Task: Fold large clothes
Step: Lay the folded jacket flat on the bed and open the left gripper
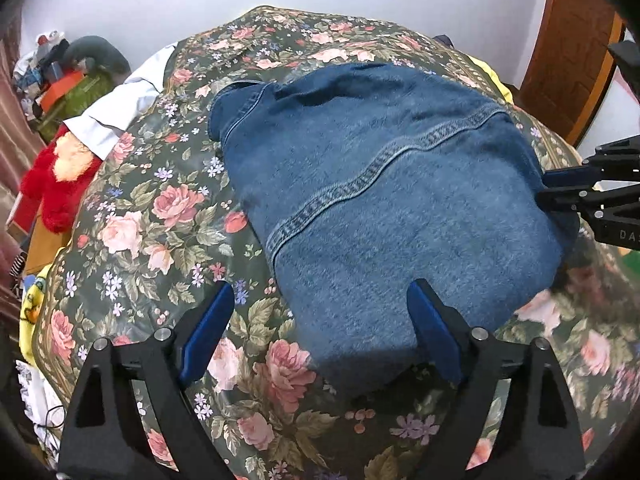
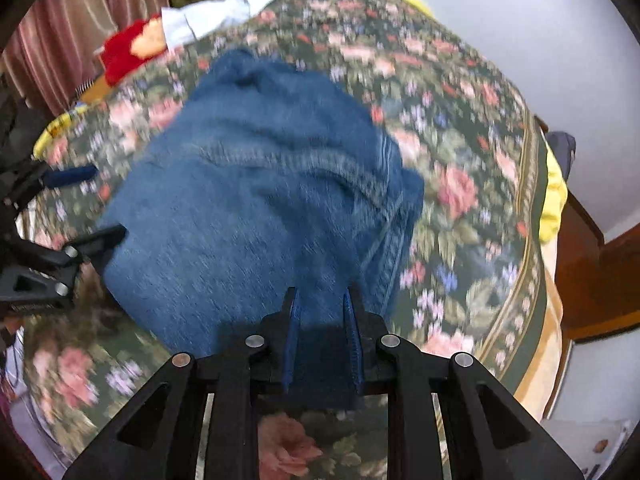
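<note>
A blue denim garment (image 1: 392, 192) lies folded into a thick bundle on the floral bedspread (image 1: 132, 216). My left gripper (image 1: 320, 300) is open, its blue-padded fingers spread wide over the garment's near corner and the bedspread. My right gripper (image 2: 322, 300) is shut on the garment's (image 2: 256, 208) near edge, with denim pinched between its blue pads. In the left wrist view the right gripper (image 1: 548, 188) shows at the right edge, closed on the garment's side. In the right wrist view the left gripper (image 2: 92, 204) shows at the left, open.
A red plush toy (image 1: 56, 184) and a white cloth (image 1: 116, 108) lie at the bed's left side by a striped curtain (image 2: 84, 28). Clutter (image 1: 68, 76) is piled in the far corner. A wooden door (image 1: 572, 44) stands at the right. A yellow sheet (image 2: 554, 200) shows at the bed's edge.
</note>
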Action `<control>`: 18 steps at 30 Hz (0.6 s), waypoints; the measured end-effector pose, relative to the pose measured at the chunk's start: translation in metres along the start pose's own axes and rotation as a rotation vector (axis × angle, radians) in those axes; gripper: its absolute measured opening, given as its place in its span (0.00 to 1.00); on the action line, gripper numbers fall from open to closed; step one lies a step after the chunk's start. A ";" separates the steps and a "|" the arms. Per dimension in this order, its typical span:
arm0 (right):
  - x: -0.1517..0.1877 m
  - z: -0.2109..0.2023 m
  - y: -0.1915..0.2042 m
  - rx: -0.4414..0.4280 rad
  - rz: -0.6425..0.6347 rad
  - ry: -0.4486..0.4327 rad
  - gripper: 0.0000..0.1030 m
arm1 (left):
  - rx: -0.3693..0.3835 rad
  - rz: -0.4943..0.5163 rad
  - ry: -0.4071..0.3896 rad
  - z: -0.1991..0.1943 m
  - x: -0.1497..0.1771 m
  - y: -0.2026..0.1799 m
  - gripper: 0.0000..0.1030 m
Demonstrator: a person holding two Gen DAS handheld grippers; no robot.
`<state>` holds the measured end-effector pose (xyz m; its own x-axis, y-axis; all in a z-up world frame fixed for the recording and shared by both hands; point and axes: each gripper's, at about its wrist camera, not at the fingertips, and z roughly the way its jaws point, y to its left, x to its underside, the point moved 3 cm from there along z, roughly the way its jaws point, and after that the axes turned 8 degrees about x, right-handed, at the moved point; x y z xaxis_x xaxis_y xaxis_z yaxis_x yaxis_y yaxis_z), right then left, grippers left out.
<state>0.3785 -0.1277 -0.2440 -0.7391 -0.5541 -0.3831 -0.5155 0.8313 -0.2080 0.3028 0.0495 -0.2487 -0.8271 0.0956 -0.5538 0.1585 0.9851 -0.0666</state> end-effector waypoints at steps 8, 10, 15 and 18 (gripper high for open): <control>0.032 0.011 -0.035 0.055 0.116 -0.033 0.93 | 0.050 -0.089 0.014 -0.002 0.021 0.015 0.91; 0.042 0.016 -0.046 -0.039 0.179 0.011 0.93 | 0.073 -0.124 0.020 -0.004 0.023 0.019 0.91; 0.051 0.009 -0.061 -0.100 0.245 0.018 0.93 | 0.079 -0.103 0.048 -0.016 0.024 0.020 0.91; 0.046 0.002 -0.066 -0.133 0.280 0.015 0.93 | 0.027 -0.076 0.041 -0.028 0.017 0.024 0.91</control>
<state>0.3788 -0.2079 -0.2500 -0.8661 -0.3062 -0.3951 -0.3427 0.9391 0.0235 0.2777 0.0792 -0.2364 -0.8589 0.0267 -0.5114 0.1081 0.9856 -0.1302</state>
